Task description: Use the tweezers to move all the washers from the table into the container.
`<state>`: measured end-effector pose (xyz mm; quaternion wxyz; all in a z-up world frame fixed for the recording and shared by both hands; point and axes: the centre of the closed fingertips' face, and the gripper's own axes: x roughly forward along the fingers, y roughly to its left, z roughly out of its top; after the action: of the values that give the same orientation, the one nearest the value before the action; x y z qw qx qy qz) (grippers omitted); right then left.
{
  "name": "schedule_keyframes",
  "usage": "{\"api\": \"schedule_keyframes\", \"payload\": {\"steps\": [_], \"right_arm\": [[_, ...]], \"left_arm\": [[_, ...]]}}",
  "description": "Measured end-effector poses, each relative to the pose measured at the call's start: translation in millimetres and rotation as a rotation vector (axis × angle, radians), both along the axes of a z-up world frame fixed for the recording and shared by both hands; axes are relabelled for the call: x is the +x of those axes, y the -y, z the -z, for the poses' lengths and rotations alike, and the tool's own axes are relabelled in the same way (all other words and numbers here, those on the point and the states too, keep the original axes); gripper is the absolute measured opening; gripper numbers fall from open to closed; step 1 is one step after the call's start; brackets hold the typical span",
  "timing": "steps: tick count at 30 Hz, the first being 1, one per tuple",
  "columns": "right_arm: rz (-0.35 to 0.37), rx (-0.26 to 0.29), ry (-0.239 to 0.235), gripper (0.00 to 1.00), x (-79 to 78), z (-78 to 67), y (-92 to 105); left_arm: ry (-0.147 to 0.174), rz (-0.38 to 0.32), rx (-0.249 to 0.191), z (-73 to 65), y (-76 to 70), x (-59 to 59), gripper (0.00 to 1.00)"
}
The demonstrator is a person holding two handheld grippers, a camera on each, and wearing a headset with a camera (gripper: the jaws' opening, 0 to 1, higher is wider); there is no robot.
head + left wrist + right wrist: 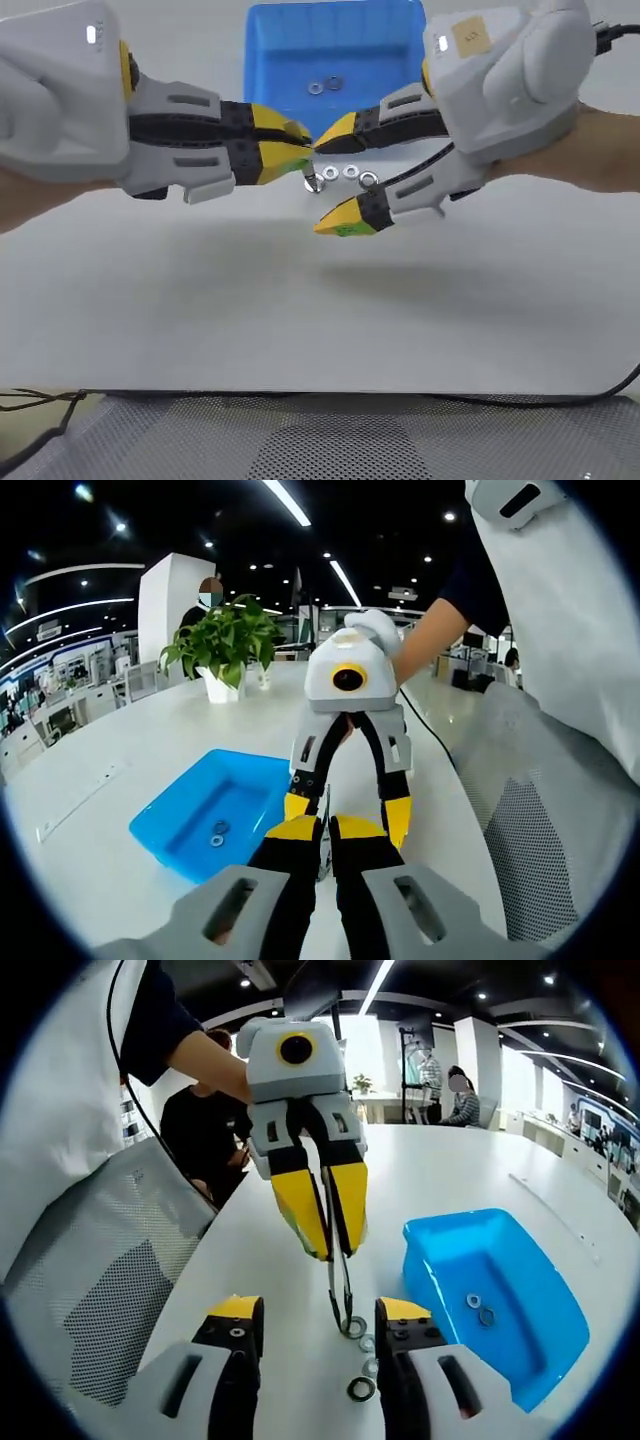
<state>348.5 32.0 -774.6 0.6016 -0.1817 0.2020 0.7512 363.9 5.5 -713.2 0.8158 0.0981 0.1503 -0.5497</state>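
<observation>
The left gripper [292, 150], jaws clamped on tweezers [337, 1280], holds their tips at a loose washer [353, 1327] near the blue container [265, 70], while the right gripper's [335, 180] jaws stand apart; a slanted pinch might flick it away.

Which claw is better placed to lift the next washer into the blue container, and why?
Left. The left claw is shut on the tweezers, whose tips are down at a washer on the table. The right claw is open and holds nothing.
</observation>
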Motion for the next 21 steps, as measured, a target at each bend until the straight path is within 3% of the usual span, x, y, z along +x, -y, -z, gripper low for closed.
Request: {"api": "schedule_keyframes", "payload": {"steps": [4, 8, 12, 13, 17, 21], "right_arm": [[-0.011, -0.01, 0.016, 0.31, 1.9, 3.7, -8.6], [-0.015, -0.029, 0.013, 0.25, 2.7, 7.0, -11.1], [-0.025, -0.027, 0.065, 0.17, 5.4, 5.2, -13.1], [-0.027, -0.028, 0.1, 0.15, 7.5, 4.9, -13.2], [-0.063, -0.035, 0.119, 0.11, 0.4, 5.5, -11.8], [-0.063, -0.029, 0.138, 0.1, 3.4, 6.4, -11.1]], "left_arm": [[-0.004, 0.003, -0.004, 0.2, 2.1, -0.5, 0.07], [-0.004, 0.004, -0.004, 0.4, 2.9, 0.5, 0.08], [-0.008, 0.006, -0.008, 1.1, 2.3, 1.0, 0.08], [-0.006, 0.006, -0.008, 0.9, 3.1, 1.1, 0.08], [-0.005, 0.004, -0.008, -0.1, 5.9, 1.0, 0.08], [-0.008, 0.008, -0.011, -0.3, 8.3, -0.5, 0.08]]}}
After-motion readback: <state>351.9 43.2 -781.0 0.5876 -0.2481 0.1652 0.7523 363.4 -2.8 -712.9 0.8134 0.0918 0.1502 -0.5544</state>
